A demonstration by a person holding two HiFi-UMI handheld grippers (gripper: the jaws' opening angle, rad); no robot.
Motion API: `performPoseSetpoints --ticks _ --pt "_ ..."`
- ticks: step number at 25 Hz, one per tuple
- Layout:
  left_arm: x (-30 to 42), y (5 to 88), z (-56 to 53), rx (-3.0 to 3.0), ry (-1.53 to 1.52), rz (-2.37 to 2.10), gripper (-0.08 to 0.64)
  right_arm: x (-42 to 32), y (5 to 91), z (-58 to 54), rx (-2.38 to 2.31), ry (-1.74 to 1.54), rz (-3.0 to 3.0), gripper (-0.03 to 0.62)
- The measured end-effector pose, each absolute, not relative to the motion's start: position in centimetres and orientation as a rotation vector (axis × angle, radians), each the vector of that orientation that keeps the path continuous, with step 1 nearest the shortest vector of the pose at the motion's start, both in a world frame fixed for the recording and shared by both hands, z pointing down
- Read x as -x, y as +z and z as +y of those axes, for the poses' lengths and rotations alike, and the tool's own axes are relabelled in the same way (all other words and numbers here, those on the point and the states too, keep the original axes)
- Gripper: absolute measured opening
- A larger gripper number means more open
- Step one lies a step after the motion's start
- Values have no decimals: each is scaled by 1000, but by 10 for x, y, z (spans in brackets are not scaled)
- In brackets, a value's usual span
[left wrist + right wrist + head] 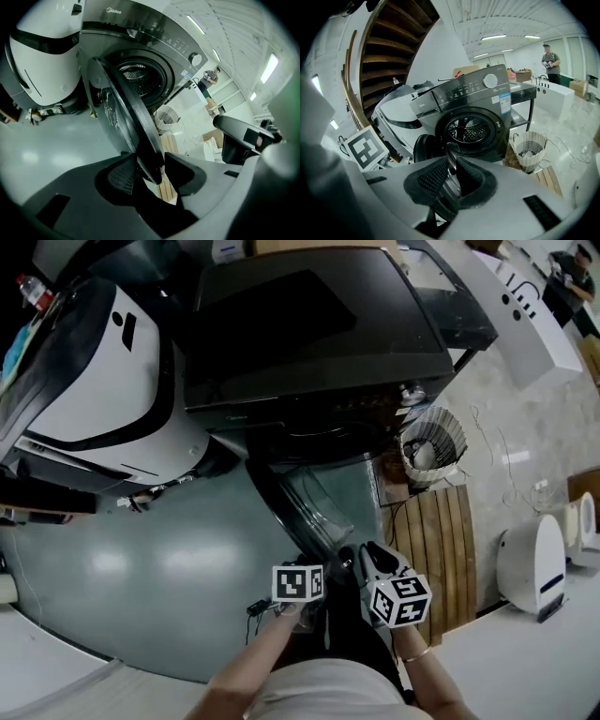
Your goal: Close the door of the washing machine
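Door (115, 117) hung open, edge between both jaws. Left gripper (151, 174) jaws wide, loose around edge. Right gripper (452, 179) jaws pinched door edge. Risk: thin edge could slip out on push; door stays unlatched from washing machine (474, 123).

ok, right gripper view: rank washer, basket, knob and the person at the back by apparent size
1. washer
2. basket
3. person, who looks small only because of distance
4. knob, only a little smaller than the person
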State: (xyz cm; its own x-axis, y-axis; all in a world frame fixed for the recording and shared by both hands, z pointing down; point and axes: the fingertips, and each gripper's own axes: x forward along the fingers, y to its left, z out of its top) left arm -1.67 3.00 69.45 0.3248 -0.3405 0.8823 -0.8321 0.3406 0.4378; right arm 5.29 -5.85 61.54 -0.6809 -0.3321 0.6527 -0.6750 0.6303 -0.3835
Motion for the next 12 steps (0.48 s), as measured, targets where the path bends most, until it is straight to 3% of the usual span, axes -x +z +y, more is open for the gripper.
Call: performPoseSetpoints --ticks 12 --pt "-38 695 -58 -1248 478 -1212 210 -134 639 -86 -905 861 -2264 65"
